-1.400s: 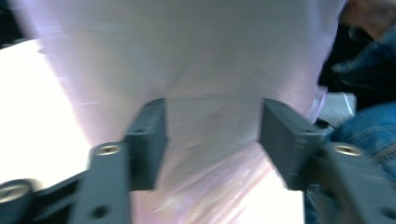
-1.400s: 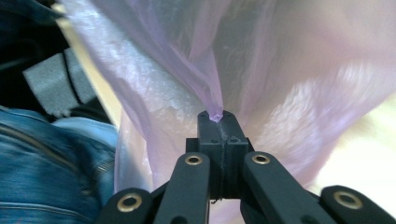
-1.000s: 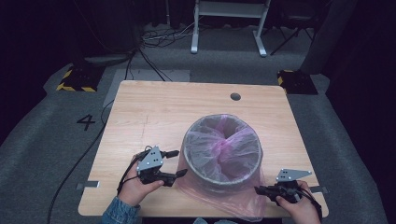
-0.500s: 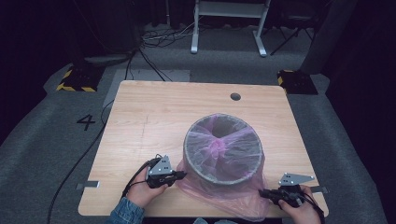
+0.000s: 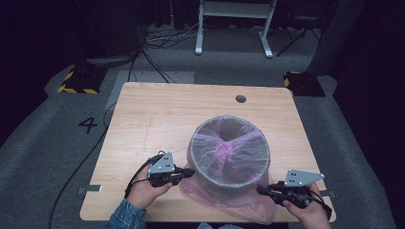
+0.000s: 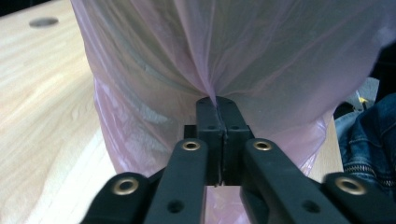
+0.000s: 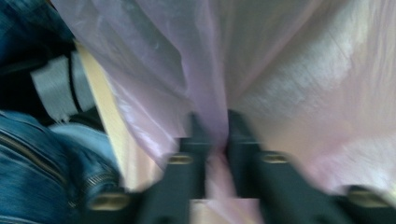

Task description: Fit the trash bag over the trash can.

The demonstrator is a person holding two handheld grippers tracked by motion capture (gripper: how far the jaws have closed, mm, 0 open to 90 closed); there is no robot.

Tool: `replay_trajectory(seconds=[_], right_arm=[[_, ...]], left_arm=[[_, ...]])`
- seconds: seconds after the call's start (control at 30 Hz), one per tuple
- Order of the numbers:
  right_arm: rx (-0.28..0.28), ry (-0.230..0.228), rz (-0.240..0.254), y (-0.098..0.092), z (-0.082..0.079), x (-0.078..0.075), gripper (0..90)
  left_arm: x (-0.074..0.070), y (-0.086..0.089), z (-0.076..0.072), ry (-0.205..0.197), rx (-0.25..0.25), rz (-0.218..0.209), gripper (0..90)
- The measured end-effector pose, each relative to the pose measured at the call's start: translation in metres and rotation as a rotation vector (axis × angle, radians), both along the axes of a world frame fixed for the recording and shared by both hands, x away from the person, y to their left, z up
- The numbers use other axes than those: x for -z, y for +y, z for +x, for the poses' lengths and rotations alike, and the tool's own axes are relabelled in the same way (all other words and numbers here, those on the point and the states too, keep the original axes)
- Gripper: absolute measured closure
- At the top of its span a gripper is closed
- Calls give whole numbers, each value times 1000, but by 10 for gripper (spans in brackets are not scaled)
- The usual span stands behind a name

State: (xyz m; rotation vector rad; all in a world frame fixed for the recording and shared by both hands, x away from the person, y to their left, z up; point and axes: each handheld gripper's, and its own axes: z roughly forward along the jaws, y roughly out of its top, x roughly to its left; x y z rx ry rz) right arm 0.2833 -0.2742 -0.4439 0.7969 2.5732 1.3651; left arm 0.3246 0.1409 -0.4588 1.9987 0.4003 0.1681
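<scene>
High view: we list a round grey bin standing on a wooden table, wrapped in a thin pink plastic bag whose loose skirt spreads over the tabletop toward the near edge. The left gripper lies level just beside the bin's left wall, its tips meeting the bag film there; its jaws have just been closing, with the film between them. The right gripper sits at the bin's near right foot, tips in the bag's skirt, with the bin up and to the left of it. A hand wraps each gripper body, and a denim sleeve trails behind the left one. Left gripper view: we record the left gripper with its jaws pressed together, a pinched fold of pink bag caught between the tips; the film rises taut straight ahead and fans out to both sides, bare table lying off to the left of the jaws. Right gripper view, blurred: we record the right gripper clamped narrowly on a gathered strip of pink bag, which runs down between the jaws; the bag fills the space ahead, and denim sits to the left of the jaws.
</scene>
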Motion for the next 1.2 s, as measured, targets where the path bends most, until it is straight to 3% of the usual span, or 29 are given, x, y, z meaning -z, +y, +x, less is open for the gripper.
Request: replay_trajectory(seconds=[0.13, 0.27, 0.3, 0.37, 0.47, 0.53, 0.73, 0.77, 0.8, 0.87, 0.97, 1.07, 1.2], right_arm=[[21, 82, -52, 0, 12, 30, 900], [29, 129, -77, 0, 16, 54, 900], [35, 138, -50, -1, 16, 56, 900], [36, 145, -51, -3, 16, 56, 900], [40, 143, -59, -5, 12, 55, 900], [45, 152, -62, -9, 9, 54, 900], [64, 223, -79, -21, -11, 50, 900], [65, 234, -78, -22, -14, 50, 900], [67, 236, -82, -23, -16, 49, 881], [85, 228, -73, -23, -17, 46, 630], [117, 157, -24, -27, -16, 37, 434], [127, 96, 4, -33, -15, 24, 345], [136, 39, 42, -43, -14, 6, 292]], left_arm=[[10, -2, 4, 9, -27, 22, 900], [19, -9, 4, 7, -32, 123, 900], [22, -10, 4, 17, -36, 146, 900], [26, -11, 4, 28, -33, 175, 900], [32, -15, 2, 50, -18, 178, 900], [33, -16, 1, 35, -18, 182, 900], [26, -10, 1, 11, -51, 109, 900], [26, -10, 0, -7, -64, 105, 892], [26, -10, 0, -21, -90, 96, 805], [23, -6, 0, -17, -121, 70, 597], [17, 5, -3, -16, -169, 19, 410], [11, 21, -4, -30, -226, -15, 320], [13, 43, -1, -53, -339, 35, 292]])
